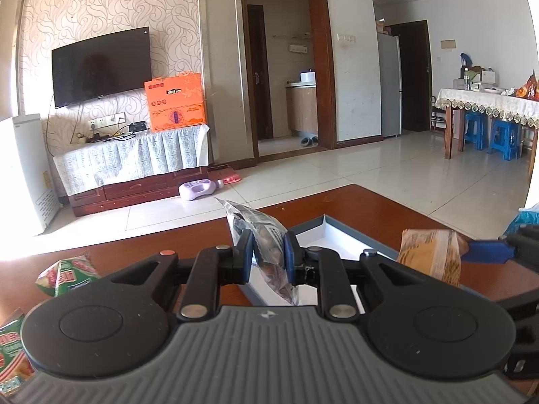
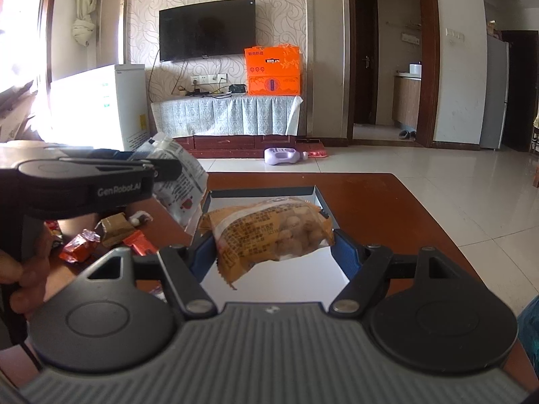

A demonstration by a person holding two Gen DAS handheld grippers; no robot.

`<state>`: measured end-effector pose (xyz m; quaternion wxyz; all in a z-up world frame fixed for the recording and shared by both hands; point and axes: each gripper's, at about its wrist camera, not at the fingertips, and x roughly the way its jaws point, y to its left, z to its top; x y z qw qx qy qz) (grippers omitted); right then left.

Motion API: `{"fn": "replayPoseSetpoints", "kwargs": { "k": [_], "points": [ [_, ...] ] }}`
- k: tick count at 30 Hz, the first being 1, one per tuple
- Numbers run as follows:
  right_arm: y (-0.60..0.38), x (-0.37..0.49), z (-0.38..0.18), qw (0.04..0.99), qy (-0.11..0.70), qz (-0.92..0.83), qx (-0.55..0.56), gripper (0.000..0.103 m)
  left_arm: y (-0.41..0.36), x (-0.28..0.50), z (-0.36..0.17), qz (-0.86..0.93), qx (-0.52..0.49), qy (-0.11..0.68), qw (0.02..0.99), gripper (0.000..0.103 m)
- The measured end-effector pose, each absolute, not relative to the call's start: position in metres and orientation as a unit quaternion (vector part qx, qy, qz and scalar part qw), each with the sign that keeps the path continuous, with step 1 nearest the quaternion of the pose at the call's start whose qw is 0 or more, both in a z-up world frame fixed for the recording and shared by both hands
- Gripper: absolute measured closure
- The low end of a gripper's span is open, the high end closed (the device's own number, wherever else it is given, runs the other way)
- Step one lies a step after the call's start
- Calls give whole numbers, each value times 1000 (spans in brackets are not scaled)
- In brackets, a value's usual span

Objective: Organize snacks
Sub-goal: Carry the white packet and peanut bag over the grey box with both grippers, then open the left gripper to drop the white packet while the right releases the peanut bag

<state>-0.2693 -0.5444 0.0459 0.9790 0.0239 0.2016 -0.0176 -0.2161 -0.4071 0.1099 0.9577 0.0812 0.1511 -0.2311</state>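
Loose wrappers (image 2: pixel 111 235) left of box (image 2: pixel 259 192) (white inside), green packet (image 1: pixel 65 274) nearby

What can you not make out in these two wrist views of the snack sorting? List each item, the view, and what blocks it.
- Box floor: both views, covered by the grippers and held packets.
- Orange packet print: right wrist view, too small to read.
- Clear packet lower end: left wrist view, hidden behind the left gripper.
- Green packets: left wrist view, cut off by the edge and gripper body.

"GenRobot.AI" on left gripper (image 2: pixel 168 168) body, left of the tray (image 2: pixel 323 202); snack pack print unreadable.
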Motion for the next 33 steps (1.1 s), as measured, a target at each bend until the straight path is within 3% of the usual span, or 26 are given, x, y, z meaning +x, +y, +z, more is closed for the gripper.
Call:
{"fn": "replayPoseSetpoints", "kwargs": {
  "k": [29, 30, 31, 32, 33],
  "points": [
    [-557, -223, 11, 956, 289, -26, 32, 28, -494, -96, 44, -262, 66, 222, 937, 78],
    [-558, -223, 10, 955, 293, -26, 32, 28, -495, -96, 43, -261, 69, 221, 937, 76],
    [-558, -223, 8, 954, 296, -28, 32, 28, -495, -96, 41, -260, 75, 223, 937, 65],
    [-558, -223, 7, 953, 299, -29, 32, 28, -496, -95, 39, -260, 80, 228, 935, 42],
    [-558, -223, 6, 953, 301, -30, 32, 28, -495, -95, 38, -259, 82, 230, 935, 33]
  ]
}}
